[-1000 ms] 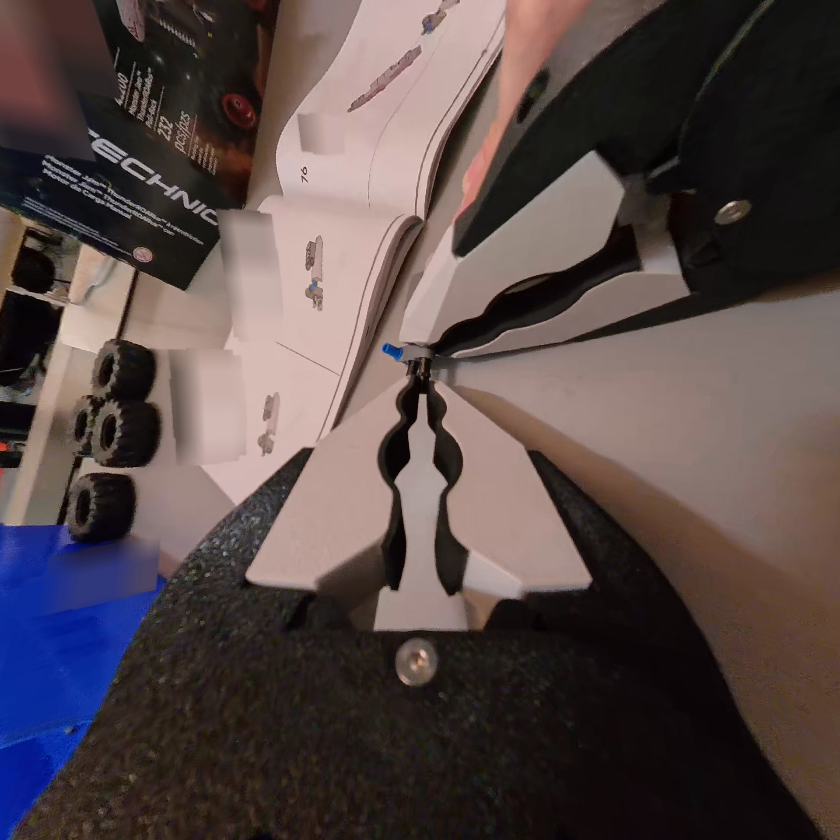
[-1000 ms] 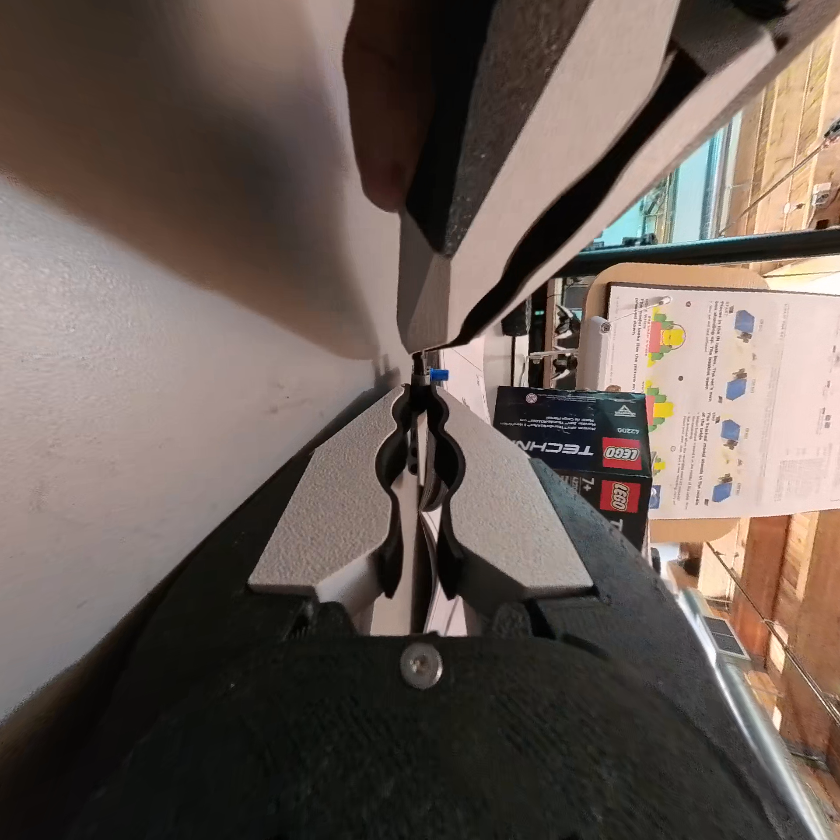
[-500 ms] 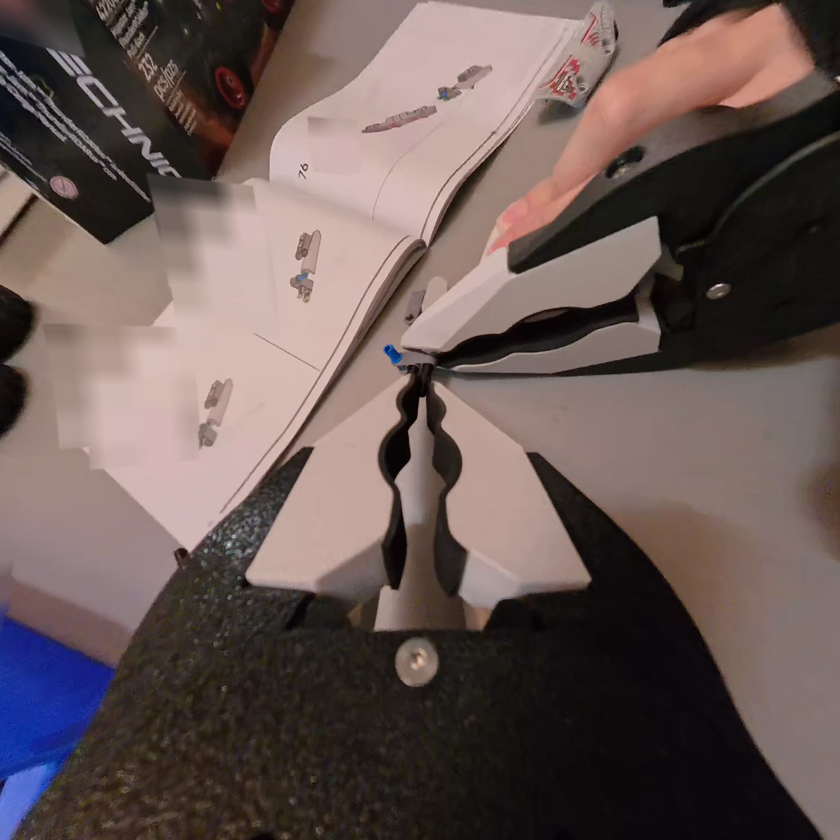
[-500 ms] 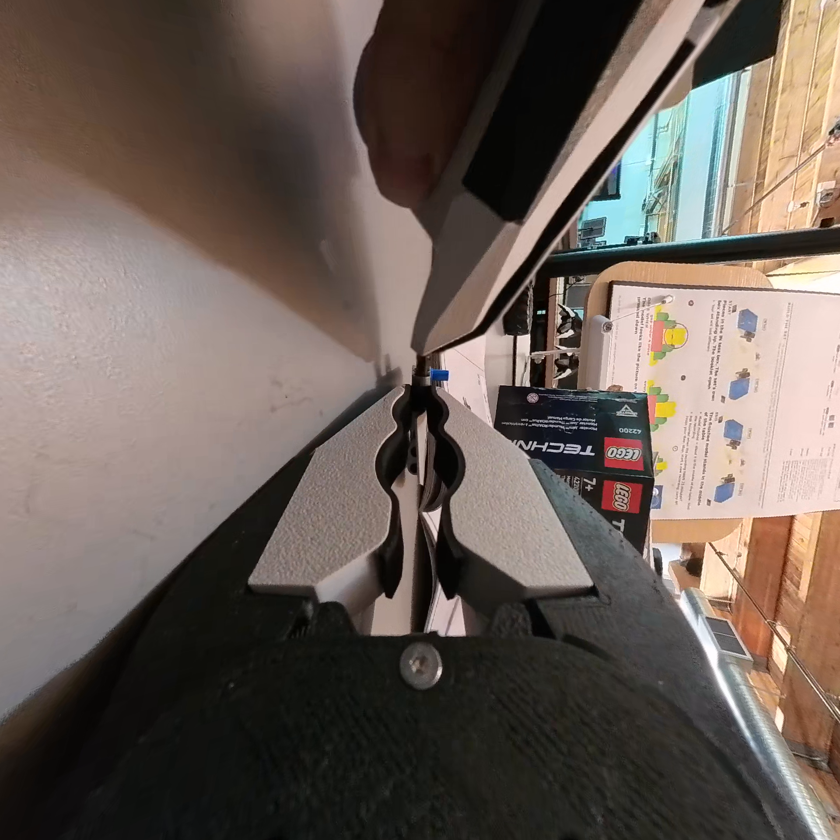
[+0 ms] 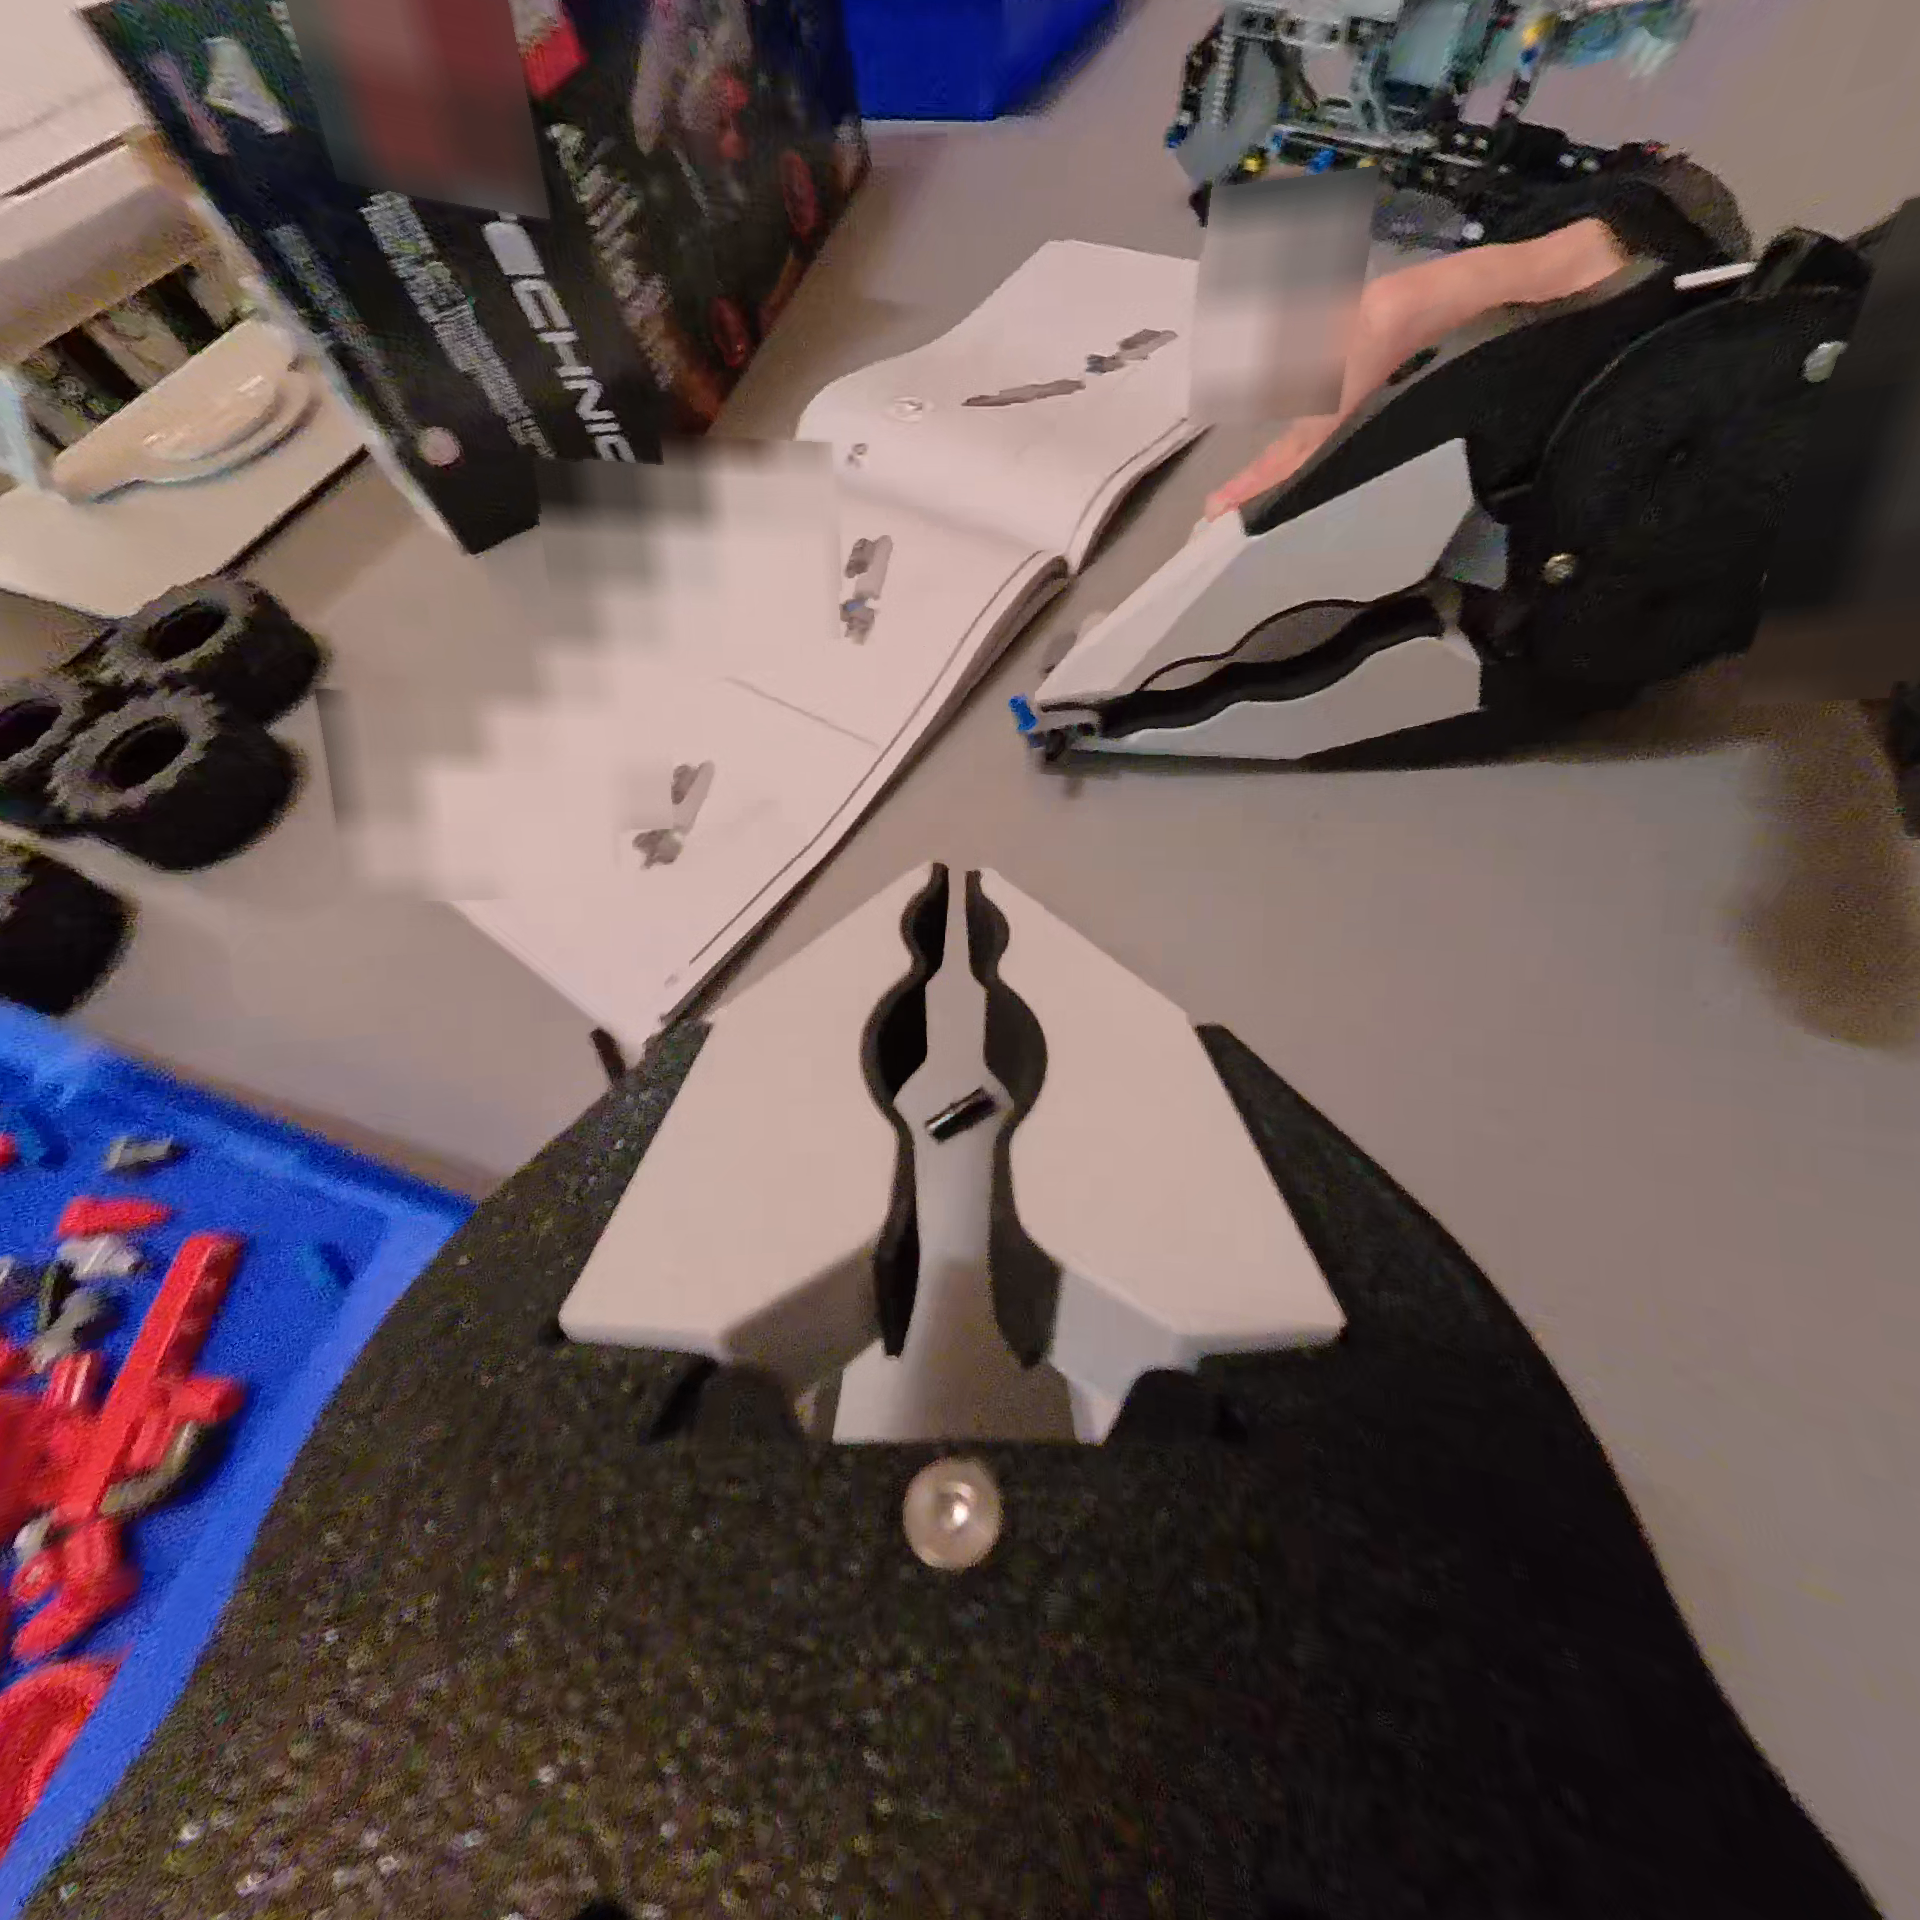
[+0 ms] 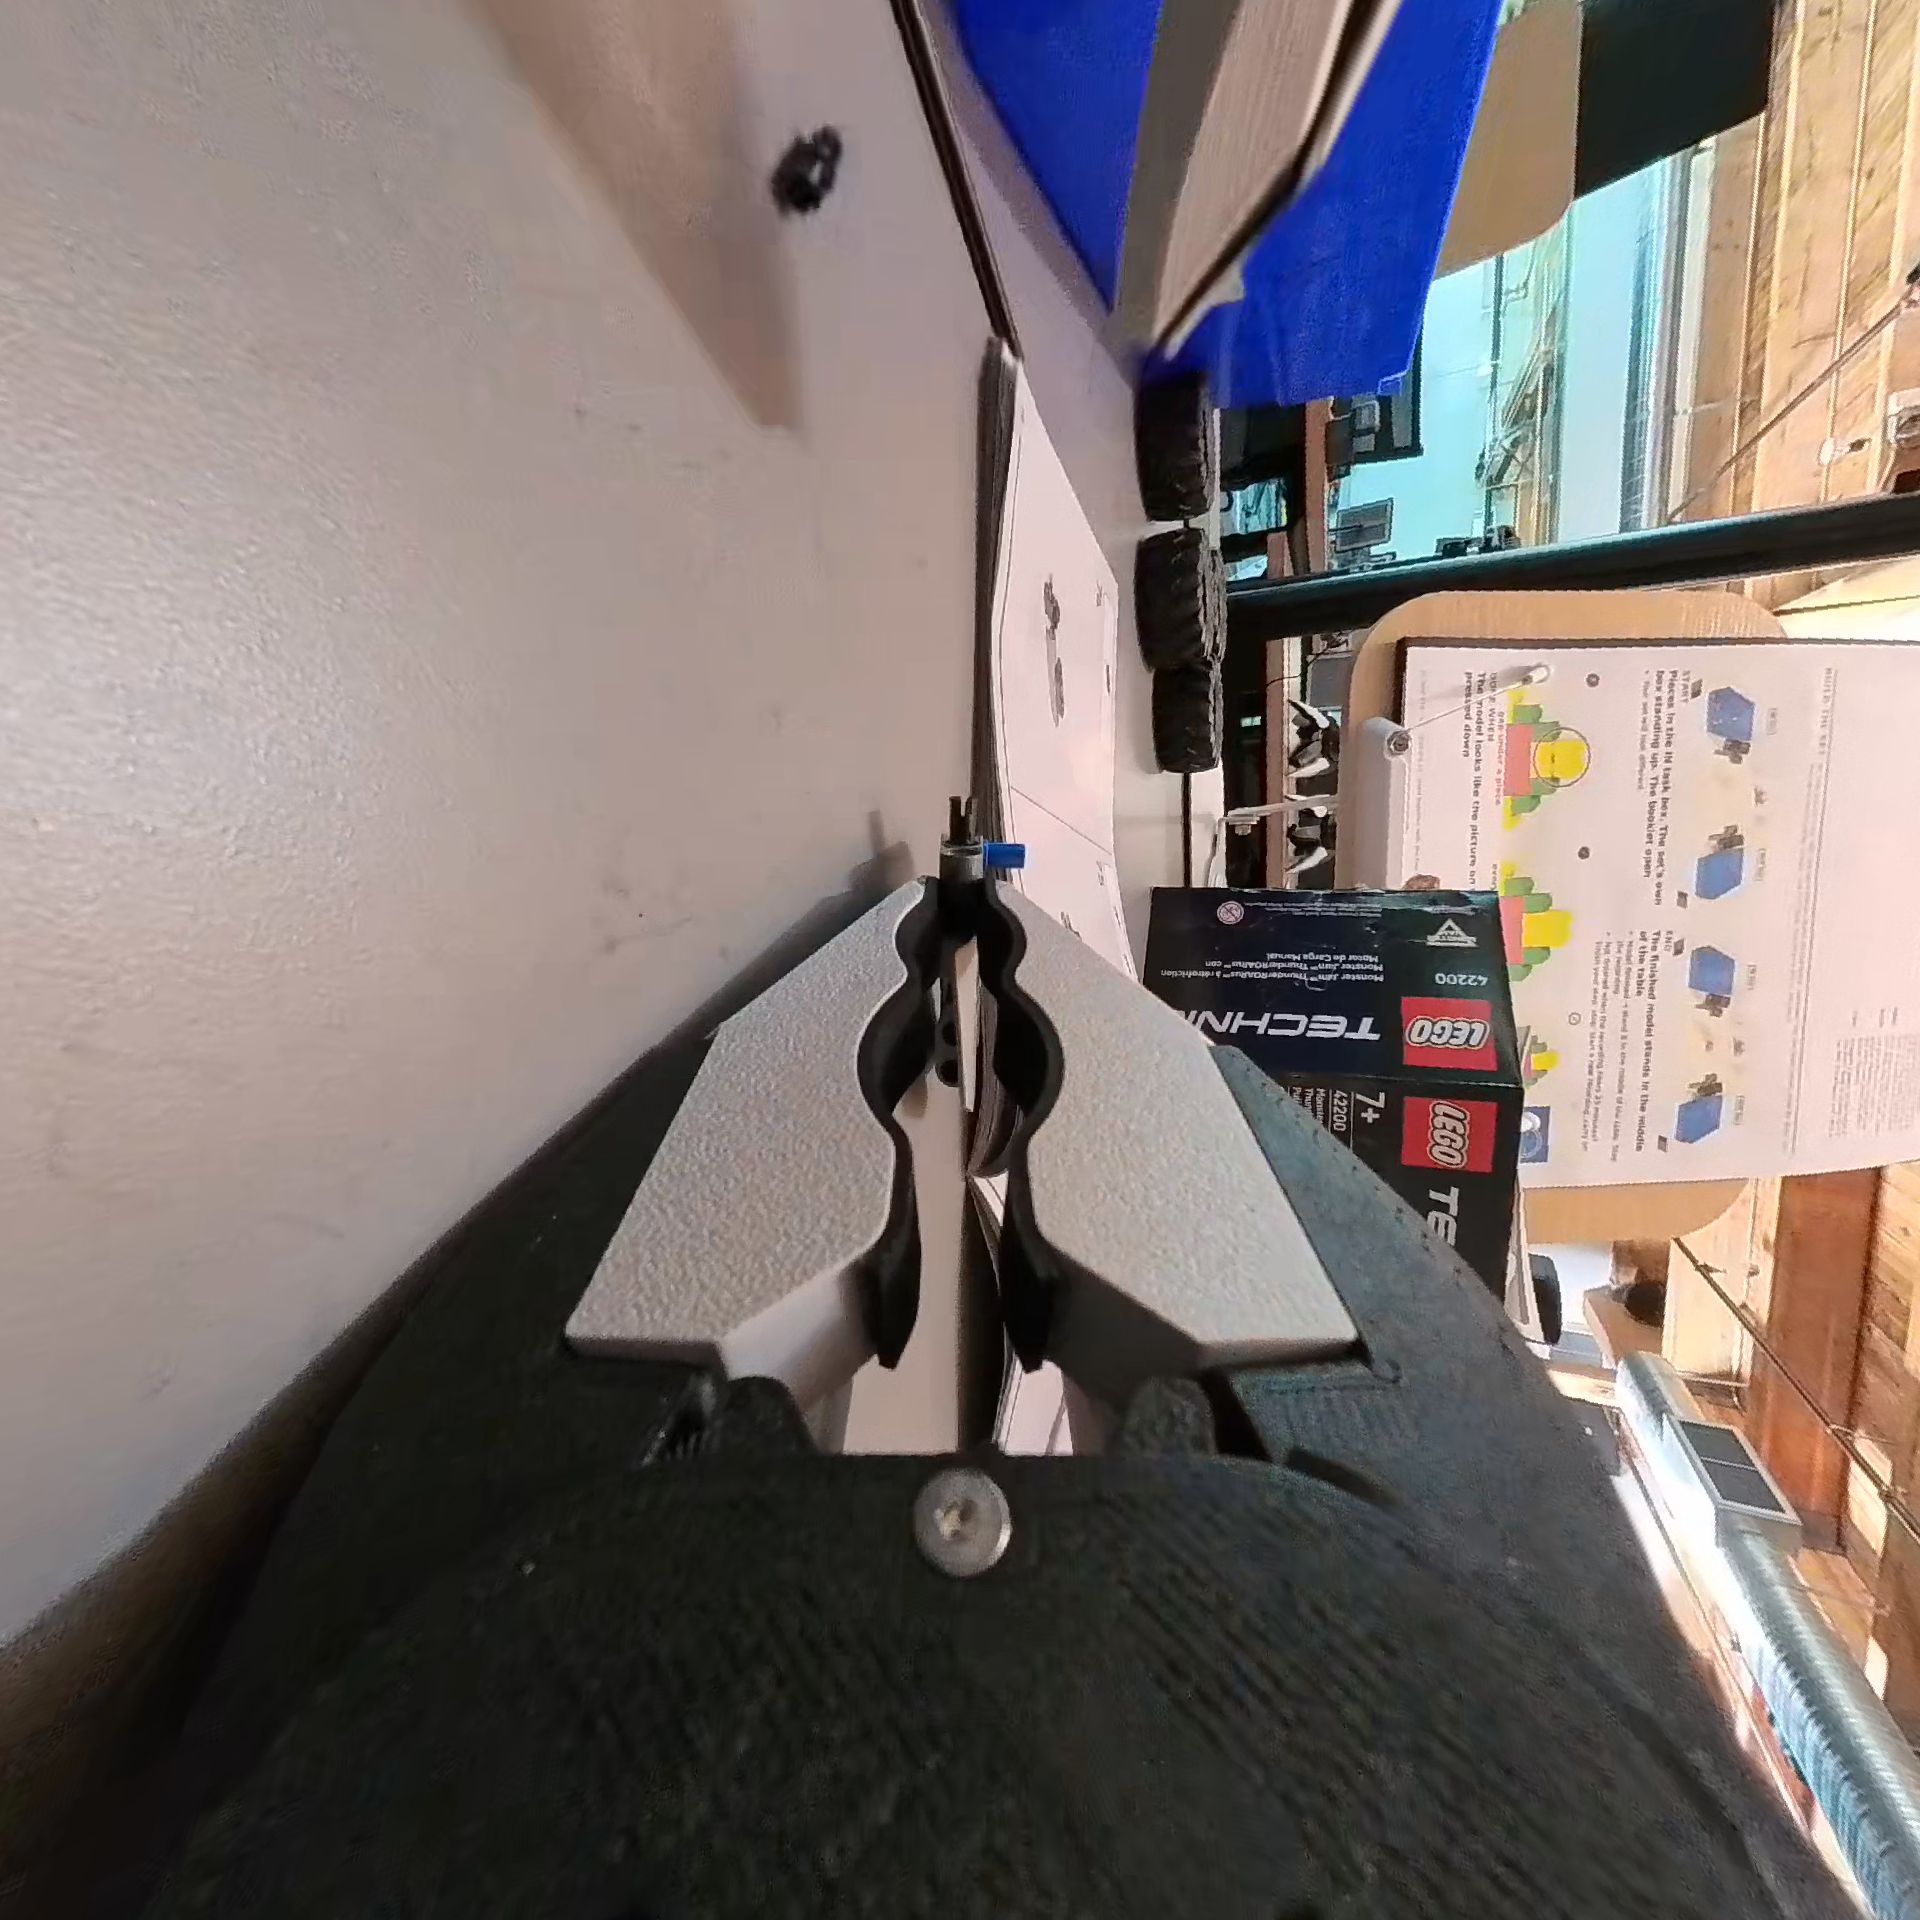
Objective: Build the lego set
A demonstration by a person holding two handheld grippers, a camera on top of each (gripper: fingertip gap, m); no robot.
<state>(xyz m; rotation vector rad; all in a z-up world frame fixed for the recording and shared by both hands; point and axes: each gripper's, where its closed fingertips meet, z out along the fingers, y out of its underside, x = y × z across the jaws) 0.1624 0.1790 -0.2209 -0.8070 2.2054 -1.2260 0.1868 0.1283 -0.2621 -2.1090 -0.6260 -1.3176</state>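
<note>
Left wrist view: the left gripper (image 5: 957,873) hovers over the grey worktop (image 5: 1455,1039), jaws nearly together with a narrow gap, gripping nothing. A small black pin (image 5: 958,1119) lies on the worktop below them. The open white instruction booklet (image 5: 790,665) lies just ahead.

Right wrist view: the right gripper (image 6: 961,883), jaws pinched onto a small grey lego piece with a blue pin (image 6: 977,855), is beside the booklet.

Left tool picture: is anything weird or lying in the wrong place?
Yes. A tiny black peg shows through the gap in the left tool, apparently loose on the grey table, away from the blue tray of pieces. It looks stray; the tool's tips grip nothing.
</note>
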